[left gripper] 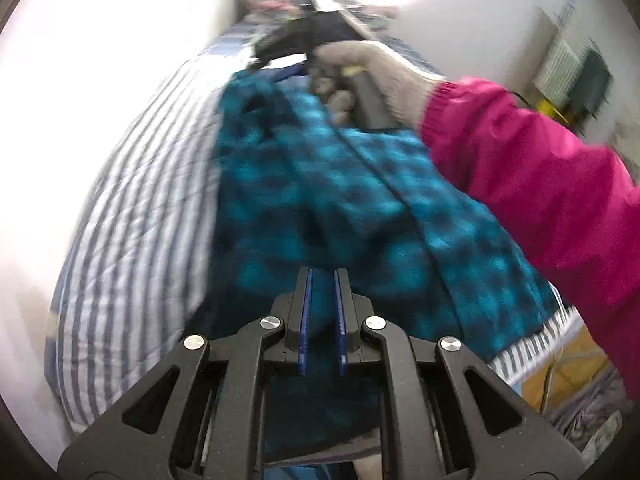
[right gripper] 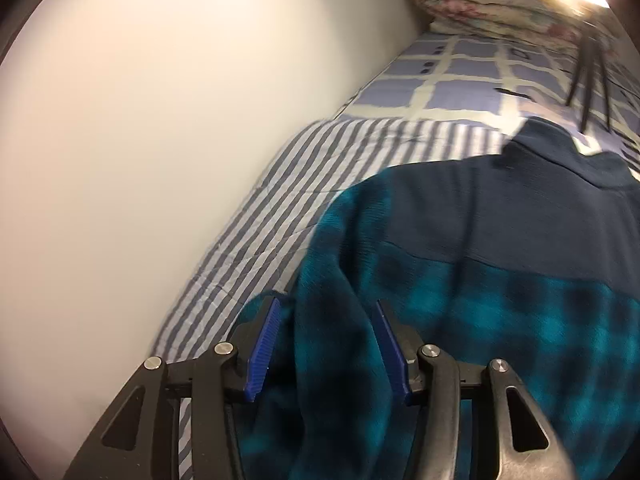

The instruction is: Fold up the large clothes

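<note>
A bed under a striped quilt carries the teal plaid fleece jacket, lying spread with its navy collar toward the floral pillow. The left gripper has its jaws nearly pressed together, pinching a ridge of fleece; the right gripper has its jaws spread around a thick bunched fold, not yet clamped. Thick fleece could slip from the narrow left pinch, or the right could seize several layers and skew the fold. The wall just beside crowds that side, and a dark tripod stands beyond the collar.
</note>
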Motion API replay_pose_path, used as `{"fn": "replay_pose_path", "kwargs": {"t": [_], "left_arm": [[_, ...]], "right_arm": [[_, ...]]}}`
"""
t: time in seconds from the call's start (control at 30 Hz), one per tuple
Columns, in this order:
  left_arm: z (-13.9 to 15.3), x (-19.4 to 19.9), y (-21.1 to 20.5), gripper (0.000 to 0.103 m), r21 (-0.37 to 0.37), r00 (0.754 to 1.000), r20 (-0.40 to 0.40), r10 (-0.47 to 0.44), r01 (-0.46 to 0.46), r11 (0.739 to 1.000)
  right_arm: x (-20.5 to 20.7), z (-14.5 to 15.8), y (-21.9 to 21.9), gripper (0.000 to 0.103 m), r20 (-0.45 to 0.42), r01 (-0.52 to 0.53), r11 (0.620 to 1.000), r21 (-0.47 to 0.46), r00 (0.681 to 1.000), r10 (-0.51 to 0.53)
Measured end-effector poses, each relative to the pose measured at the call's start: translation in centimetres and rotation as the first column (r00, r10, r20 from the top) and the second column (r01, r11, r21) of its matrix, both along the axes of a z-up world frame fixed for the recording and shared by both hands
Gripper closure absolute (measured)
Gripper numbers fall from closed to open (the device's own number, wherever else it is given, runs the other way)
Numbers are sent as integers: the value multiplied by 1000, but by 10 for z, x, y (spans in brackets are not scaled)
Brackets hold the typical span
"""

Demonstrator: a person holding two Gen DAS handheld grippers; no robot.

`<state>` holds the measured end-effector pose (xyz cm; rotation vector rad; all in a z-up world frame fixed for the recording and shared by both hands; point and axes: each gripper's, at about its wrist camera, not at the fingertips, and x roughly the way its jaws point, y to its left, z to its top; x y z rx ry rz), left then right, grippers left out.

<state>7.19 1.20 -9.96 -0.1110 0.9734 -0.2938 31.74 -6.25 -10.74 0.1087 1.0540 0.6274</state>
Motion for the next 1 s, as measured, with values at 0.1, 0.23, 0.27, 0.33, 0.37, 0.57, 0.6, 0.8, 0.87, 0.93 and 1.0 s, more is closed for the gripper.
{"fn": "replay_pose_path", "kwargs": {"t": [0.1,0.23,0.27,0.33,0.37,0.57,0.6,0.8,0.87,0.93,1.0], "left_arm": [[-27,16,23,82,-3,992,-93,82,-83,997],[-75,24,29,82,7,964,-253,85,-87,996],[-86,21,29,82,3,958,-276,79,-82,997],[-84,17,24,84,35,969,-241,60,-53,998],[-82,16,22,86,50,971,-233,49,-39,998],[-72,9,30,98,19,974,-221,54,-51,999],[-68,6,31,98,7,975,-217,53,-52,999],[-31,-9,50,98,-63,988,-150,38,-48,997],[-21,-14,59,98,-93,990,-128,64,-76,993],[-15,-12,72,96,-98,988,-112,105,-116,988],[-18,-10,86,74,-127,983,-124,137,-152,980]], "right_arm": [[8,-17,14,78,-11,-17,999,-40,1000,17],[13,-17,-7,98,-35,33,995,90,999,-29],[17,-16,-14,99,-44,51,987,151,998,-44],[27,-15,-41,99,-70,96,941,326,995,-78],[28,-16,-54,99,-92,130,907,401,991,-101],[32,-72,-96,98,-184,339,921,192,934,-306],[29,-71,-91,95,-152,318,940,122,942,-299],[1,-25,-99,76,-104,320,940,117,945,-309],[-18,-2,-103,75,-71,287,950,121,957,-280],[-32,16,-114,70,-53,258,956,142,966,-253],[-58,31,-118,69,-52,210,962,176,978,-204]]}}
